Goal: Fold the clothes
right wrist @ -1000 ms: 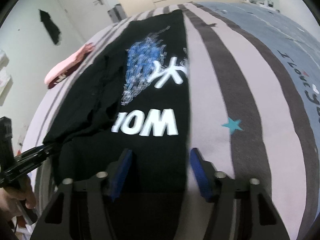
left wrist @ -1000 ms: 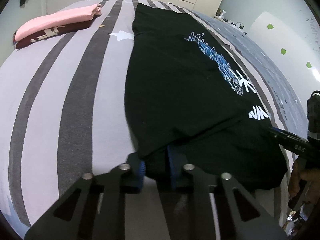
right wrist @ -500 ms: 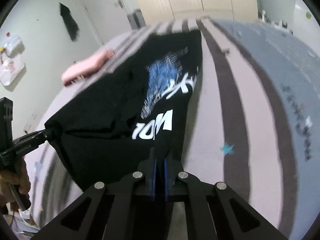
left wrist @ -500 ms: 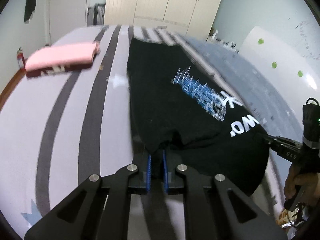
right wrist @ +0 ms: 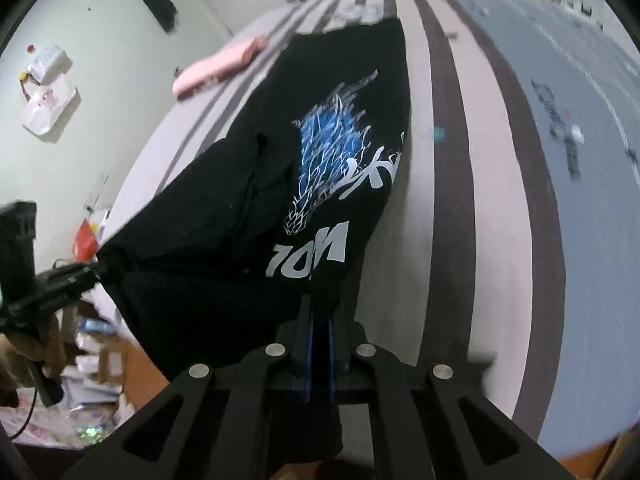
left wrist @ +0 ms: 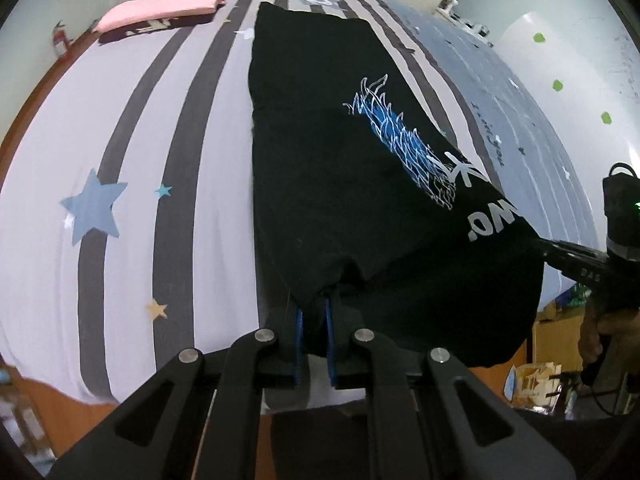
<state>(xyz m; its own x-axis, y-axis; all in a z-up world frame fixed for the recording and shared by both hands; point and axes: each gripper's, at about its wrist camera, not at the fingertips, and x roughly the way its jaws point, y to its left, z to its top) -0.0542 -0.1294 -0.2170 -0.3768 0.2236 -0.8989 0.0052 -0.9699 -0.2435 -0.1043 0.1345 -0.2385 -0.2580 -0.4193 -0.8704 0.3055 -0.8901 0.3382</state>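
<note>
Left gripper [left wrist: 314, 322] and right gripper [right wrist: 320, 330] both clenched on near corners of black T-shirt [left wrist: 332, 152], lifted off bed [left wrist: 168, 128] near edge; far half lies flat. Soft, light, droopy: hold at corners. Folded pink garment [left wrist: 160, 10] at far-left corner.

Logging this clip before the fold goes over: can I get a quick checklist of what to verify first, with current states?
1. Left hand-held gripper shut on the black shirt edge: ok.
2. Right hand-held gripper shut on the shirt's other near corner: ok.
3. Near edge lifted off the bed: ok, it hangs between the two grips.
4. Far end of the shirt lying flat on the bed: ok.
5. Pink stack clear of the shirt: ok, it sits apart near the far left corner.
6. Fabric layers even under the lifted part: cannot tell.
</note>
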